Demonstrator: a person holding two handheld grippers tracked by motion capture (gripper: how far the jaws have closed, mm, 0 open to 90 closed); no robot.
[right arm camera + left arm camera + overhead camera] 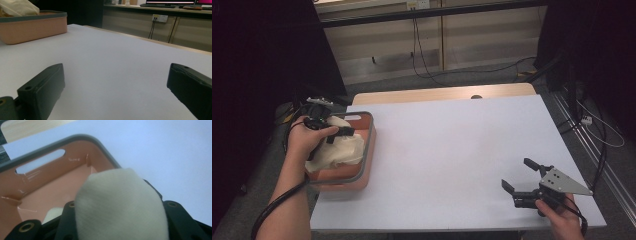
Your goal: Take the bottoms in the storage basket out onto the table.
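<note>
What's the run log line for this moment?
left tongs: shut on cloth | over basket | right tongs: open, on table

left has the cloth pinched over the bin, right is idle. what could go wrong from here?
1. The left gripper holds just one bunched fold of the white cloth; most of it sits in the pink basket, so the fold may slip from the jaws.
2. The cloth drapes near the basket's grey rim; a trailing part could catch it and drag or tip the basket, which stands close to the table edge.
3. The right gripper rests open far off, too distant to steady the basket.
</note>
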